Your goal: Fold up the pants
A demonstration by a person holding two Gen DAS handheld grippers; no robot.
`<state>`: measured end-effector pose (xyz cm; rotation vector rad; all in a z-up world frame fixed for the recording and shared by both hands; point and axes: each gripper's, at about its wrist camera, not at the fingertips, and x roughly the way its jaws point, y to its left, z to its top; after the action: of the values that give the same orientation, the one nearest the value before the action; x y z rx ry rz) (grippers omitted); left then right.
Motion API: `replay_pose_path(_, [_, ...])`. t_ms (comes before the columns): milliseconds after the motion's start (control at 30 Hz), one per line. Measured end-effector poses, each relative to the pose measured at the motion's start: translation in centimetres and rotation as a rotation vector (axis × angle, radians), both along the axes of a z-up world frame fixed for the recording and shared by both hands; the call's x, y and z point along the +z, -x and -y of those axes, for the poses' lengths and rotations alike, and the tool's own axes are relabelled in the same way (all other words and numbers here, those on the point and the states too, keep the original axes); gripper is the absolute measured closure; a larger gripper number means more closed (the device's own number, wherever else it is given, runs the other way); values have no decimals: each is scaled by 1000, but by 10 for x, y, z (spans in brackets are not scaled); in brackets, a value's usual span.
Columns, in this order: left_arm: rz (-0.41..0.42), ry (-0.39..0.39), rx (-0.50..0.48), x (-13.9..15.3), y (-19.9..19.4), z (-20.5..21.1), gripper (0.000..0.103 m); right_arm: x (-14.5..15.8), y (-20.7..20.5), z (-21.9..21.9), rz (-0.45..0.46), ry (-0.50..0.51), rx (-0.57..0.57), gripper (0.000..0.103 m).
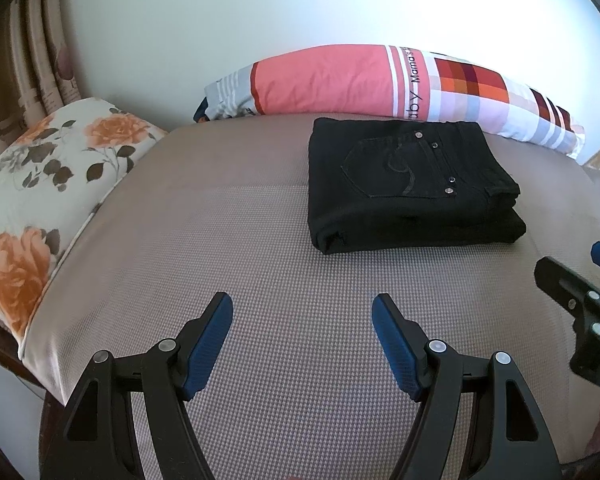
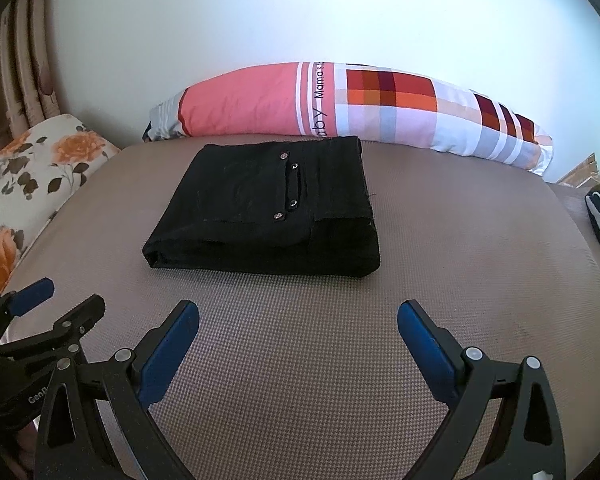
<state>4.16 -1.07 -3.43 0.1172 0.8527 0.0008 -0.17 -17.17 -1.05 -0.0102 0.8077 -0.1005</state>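
The pants (image 1: 412, 184) lie on the bed (image 1: 260, 240) as a compact folded stack near the pillow (image 1: 340, 80). Both hand-held grippers, left (image 1: 302, 344) and right (image 2: 298, 344), hover apart from them, jaws spread and empty, likely because folding looks finished.

Left wrist view, angled down past left gripper (image 1: 302, 306), right wrist view likewise past right gripper (image 2: 298, 314), both sharing folded pants (image 1: 412, 184) ahead, near

Left gripper (image 1: 302, 308) & right gripper (image 2: 298, 314) — black plastic arms w/ triangular cut-outs, silver pivot screws, blue ribbed pads (image 1: 208, 346); white lettering partly visible on one body.
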Motion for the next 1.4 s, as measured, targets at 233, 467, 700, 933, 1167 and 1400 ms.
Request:
replay_pose_path(233, [0,-3,-3,-1,0,-1,30,-2,0,-1,-6,0,1,4])
replay_pose_path(467, [-6,-6,-11,-3,-1,-2,30,-6,0,-2,-17,-4,2,4])
replay_pose_path(700, [-8,-10,-16,-5,-1,-3,30,-7,0,-3,-22,-2,0,4])
replay_pose_path(933, [-12,-10,-24,-6,-2,-3,30,-8,0,-3,-27,-3,1,4])
replay_pose_path(1167, [-21,-13,-32,-7,-4,-5,30,-10,0,-3,-34,-4,-1,4])
replay_pose_path(1400, [-25,-14,-39,-9,-5,-5,30,-13,-1,-2,-41,-4,1,4])
